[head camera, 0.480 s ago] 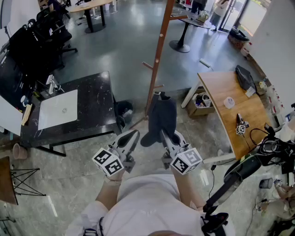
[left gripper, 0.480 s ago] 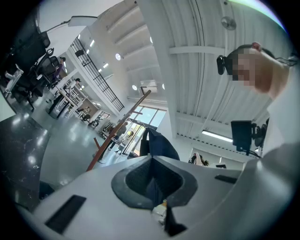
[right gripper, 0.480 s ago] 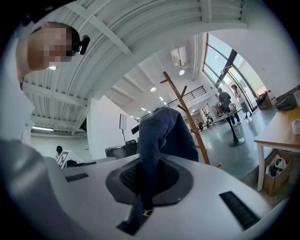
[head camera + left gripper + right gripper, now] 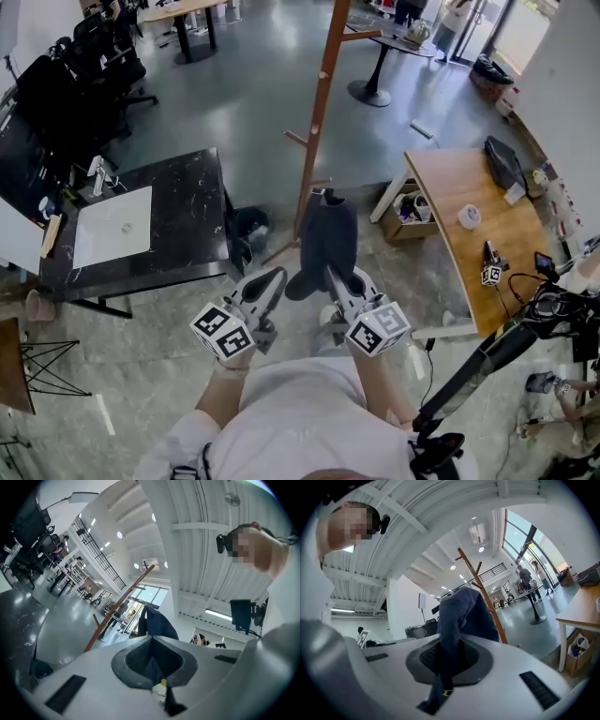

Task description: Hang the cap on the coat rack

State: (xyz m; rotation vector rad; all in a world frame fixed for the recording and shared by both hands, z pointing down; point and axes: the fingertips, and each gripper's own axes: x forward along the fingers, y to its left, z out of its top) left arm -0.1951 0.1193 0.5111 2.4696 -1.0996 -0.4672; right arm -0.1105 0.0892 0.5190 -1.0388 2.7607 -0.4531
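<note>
Far left, a black marble table (image 4: 192, 202) with a white sheet (image 4: 114, 225) on it. Then the left gripper (image 4: 275, 277), pointing up the floor, its jaws drawn nearly together with a sliver of dark blue fabric caught in the seam between them. That's the edge of the cap (image 4: 328, 234), hanging limp in mid-air between the two tools, just in front of the foot of the wooden coat rack (image 4: 316, 122) and not yet on a peg. The right gripper (image 4: 336, 279) is clamped tight on the cap's fabric, which rises out of its pads. On the right stands a wooden table (image 4: 450, 187), well apart.
</note>
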